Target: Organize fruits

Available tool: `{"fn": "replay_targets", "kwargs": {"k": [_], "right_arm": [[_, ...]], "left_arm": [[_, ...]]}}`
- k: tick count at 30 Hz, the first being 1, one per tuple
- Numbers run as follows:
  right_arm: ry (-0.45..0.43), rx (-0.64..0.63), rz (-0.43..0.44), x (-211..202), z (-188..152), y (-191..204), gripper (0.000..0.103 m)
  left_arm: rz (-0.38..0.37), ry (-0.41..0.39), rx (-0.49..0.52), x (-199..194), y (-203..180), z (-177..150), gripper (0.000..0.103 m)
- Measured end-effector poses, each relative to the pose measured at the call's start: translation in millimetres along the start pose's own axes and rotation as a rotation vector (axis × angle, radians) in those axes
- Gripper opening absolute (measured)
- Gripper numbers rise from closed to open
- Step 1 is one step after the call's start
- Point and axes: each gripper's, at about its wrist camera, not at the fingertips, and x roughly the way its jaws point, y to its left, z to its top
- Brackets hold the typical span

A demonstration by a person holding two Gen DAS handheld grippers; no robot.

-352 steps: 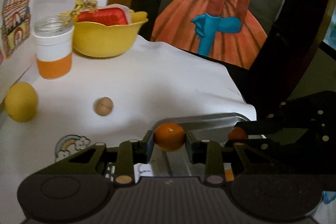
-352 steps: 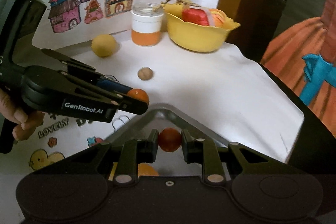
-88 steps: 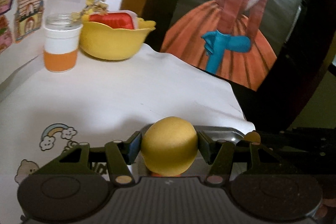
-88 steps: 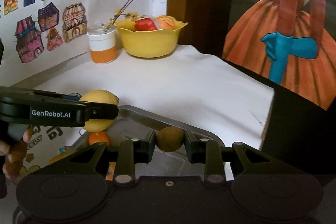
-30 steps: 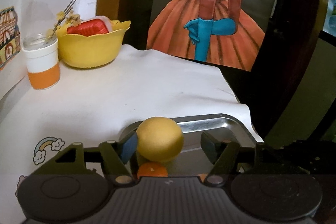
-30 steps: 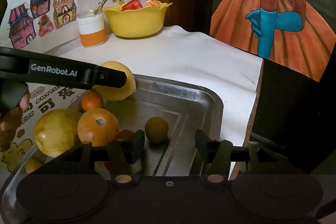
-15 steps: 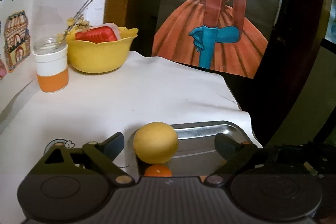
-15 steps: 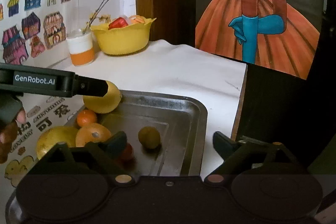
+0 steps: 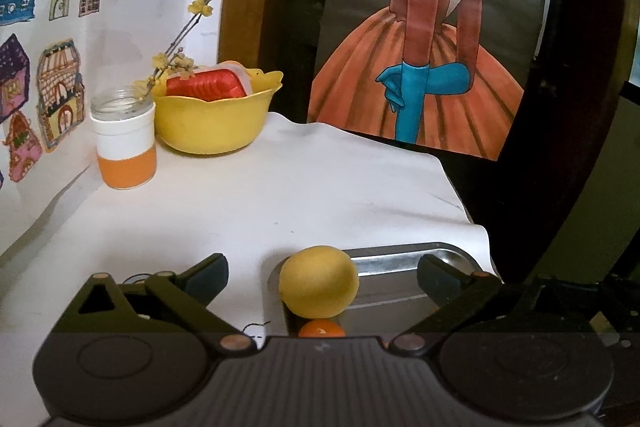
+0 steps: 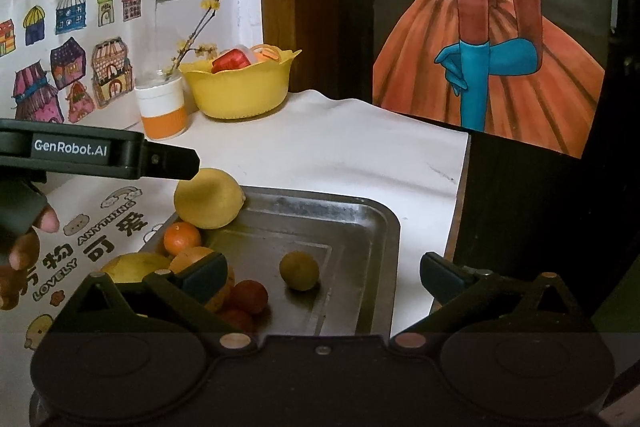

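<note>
Both my tongs are now spread wide and empty. My left tongs (image 9: 322,277) have just released the yellow lemon (image 10: 209,198), which a second ago sat against one finger; it now rests at the far left corner of the metal tray (image 10: 384,223), above a small orange (image 10: 182,238). My right tongs (image 10: 322,277) have drawn back from the small brownish-green fruit (image 10: 299,271), which lies alone on the tray floor. The white tabletop (image 9: 280,183) shows no loose fruit, so I judge the gathering nearly complete. The yellow bowl (image 10: 240,89) stands well apart.
</note>
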Motion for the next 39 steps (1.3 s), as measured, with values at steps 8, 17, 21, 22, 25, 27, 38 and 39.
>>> {"fn": "replay_targets", "kwargs": {"k": [8, 17, 21, 22, 25, 27, 38, 39], "right_arm": [[-0.013, 0.028, -0.029, -12, 1, 0, 0.102], [-0.027, 0.056, -0.05, -30, -4, 5, 0.102], [-0.056, 0.056, -0.072, -41, -4, 9, 0.102], [-0.064, 0.058, -0.076, -44, -5, 10, 0.102], [-0.076, 0.064, -0.08, -50, -8, 13, 0.102], [-0.085, 0.067, -0.086, -55, -10, 16, 0.102], [-0.116, 0.141, -0.092, -81, -23, 30, 0.102], [-0.117, 0.144, -0.093, -82, -24, 31, 0.102]], "left_arm": [[0.023, -0.016, -0.011, -9, 1, 0, 0.102], [0.069, -0.076, -0.042, -33, 8, -4, 0.103], [0.085, -0.106, -0.052, -45, 11, -4, 0.103], [0.086, -0.107, -0.054, -47, 11, -4, 0.103], [0.091, -0.108, -0.055, -54, 13, -8, 0.103], [0.095, -0.109, -0.05, -58, 14, -12, 0.103], [0.143, -0.144, -0.033, -92, 18, -38, 0.103], [0.147, -0.146, -0.032, -95, 18, -40, 0.103]]}}
